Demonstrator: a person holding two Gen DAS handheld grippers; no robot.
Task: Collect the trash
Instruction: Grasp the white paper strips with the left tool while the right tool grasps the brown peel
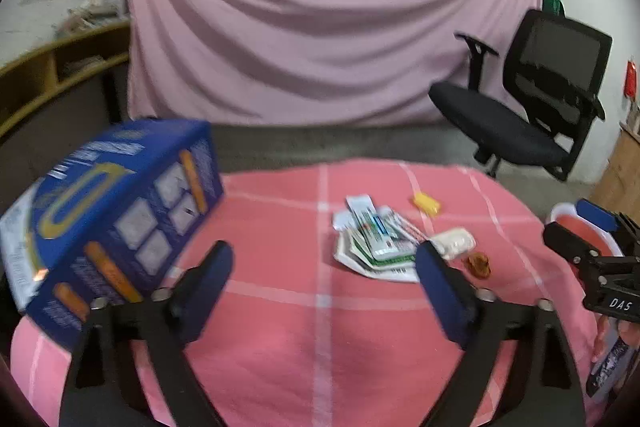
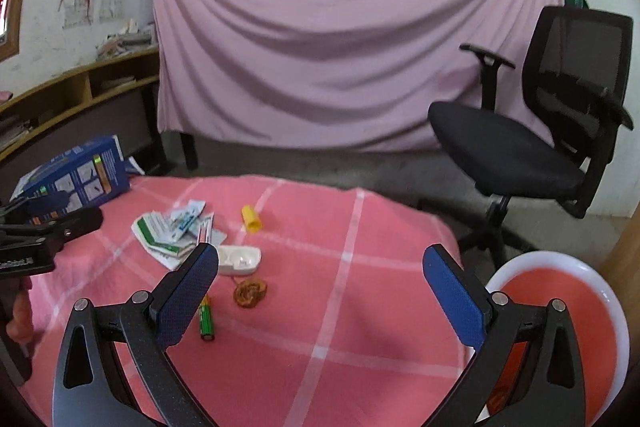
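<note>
A pink sheet point(image 2: 352, 39) hangs across the far wall, with a black office chair point(image 2: 536, 131) on the grey floor to its right and wooden shelving point(image 2: 80, 91) against the wall to its left. Nearer, a pink checked cloth point(image 2: 360, 307) with pale lines covers the table and fills the lower half of both views. At its right edge sits a white bin point(image 2: 560, 311) with a red inside, empty as far as can be seen. At the far left corner of the cloth lies a blue box point(image 1: 116, 223), tilted, printed with gold lettering and small picture panels. The trash lies left of centre on the cloth: a loose heap of flattened packets point(image 2: 172, 231), white with green and blue print, and just near of it a white plastic case point(image 2: 240, 259). Far of the case lies a small yellow cap point(image 2: 252, 219); near of the case is a brown coiled scrap point(image 2: 250, 293), and left of that a green battery point(image 2: 207, 319). The left gripper point(image 1: 324, 291) hangs over the near cloth, its blue-padded fingers point(image 1: 440, 291) apart with nothing between them. The right gripper point(image 2: 320, 299) hangs likewise, fingers point(image 2: 188, 295) spread wide and empty, the bin just to its right.
</note>
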